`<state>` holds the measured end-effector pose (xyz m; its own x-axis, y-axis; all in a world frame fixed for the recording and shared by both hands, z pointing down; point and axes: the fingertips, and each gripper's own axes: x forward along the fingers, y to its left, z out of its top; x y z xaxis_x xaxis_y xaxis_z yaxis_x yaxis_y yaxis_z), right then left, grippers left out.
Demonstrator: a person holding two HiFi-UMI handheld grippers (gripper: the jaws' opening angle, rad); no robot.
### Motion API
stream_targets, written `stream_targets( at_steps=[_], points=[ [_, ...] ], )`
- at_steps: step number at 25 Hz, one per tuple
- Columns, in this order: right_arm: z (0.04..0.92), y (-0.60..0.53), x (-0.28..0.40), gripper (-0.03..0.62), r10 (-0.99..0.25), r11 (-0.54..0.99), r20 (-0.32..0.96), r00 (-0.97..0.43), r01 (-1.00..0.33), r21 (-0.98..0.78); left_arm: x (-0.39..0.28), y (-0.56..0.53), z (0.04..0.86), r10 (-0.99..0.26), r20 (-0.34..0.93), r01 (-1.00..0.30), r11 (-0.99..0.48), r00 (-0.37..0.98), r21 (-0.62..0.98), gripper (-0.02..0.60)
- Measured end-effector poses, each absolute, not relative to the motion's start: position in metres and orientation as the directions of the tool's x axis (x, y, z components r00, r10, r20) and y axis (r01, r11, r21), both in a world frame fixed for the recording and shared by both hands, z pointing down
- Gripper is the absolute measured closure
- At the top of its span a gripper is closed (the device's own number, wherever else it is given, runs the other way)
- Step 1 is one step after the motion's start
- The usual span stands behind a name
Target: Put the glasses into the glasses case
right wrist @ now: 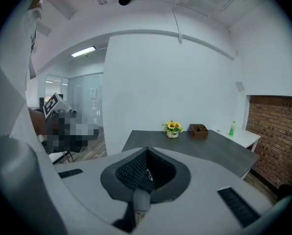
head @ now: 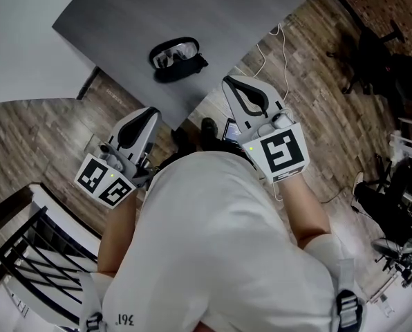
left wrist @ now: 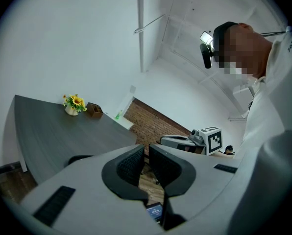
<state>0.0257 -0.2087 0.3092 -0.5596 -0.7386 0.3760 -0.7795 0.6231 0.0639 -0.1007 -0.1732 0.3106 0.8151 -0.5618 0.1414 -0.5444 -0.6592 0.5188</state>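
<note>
Grey table (head: pixel 213 12) surface carries the task items. The glasses (head: pixel 175 50) have clear lenses in a dark frame. They lie against the black glasses case (head: pixel 189 68), ahead of both tools and between their two lines of pointing, well apart from either set of tips. Whether the glasses sit inside the case or only on top of it cannot be told.

Left tool (left wrist: pixel 145 153): the jaws stand a narrow gap apart. Nothing is between the pads, and the wooden floor (left wrist: pixel 148 180) shows through the gap. The tool is held off the table's near edge, with the table top ahead of it and to its left.

Right tool (right wrist: pixel 147 153): the jaws are fully together, pads in contact, with nothing gripped. This tool is also held off the table, and the table top lies ahead of it and to its right.

Reference items, seen well beyond the right tool's tips at the far end of the table:
- A pot of sunflowers (right wrist: pixel 172 128).
- A wooden box (right wrist: pixel 198 130), just to the right of the pot and apart from it.
- A green bottle (right wrist: pixel 231 128), further right on a white surface beside the table.

In the left gripper view, the right tool's marker cube (left wrist: pixel 212 140) appears to the right of the left tool's jaws. Both tools are held in front of the person's white shirt (head: pixel 213 241).
</note>
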Motion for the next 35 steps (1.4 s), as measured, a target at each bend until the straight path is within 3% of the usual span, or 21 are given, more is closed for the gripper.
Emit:
stream_targets(
  at_steps=[35],
  points=[
    [0.278,-0.223,0.060,0.586,-0.782,0.581,0.356,-0.512,-0.805,0.118,-0.098,-0.160,0.314,-0.558,0.180,-0.559,-0.642,0.810,0.525,0.545]
  ],
)
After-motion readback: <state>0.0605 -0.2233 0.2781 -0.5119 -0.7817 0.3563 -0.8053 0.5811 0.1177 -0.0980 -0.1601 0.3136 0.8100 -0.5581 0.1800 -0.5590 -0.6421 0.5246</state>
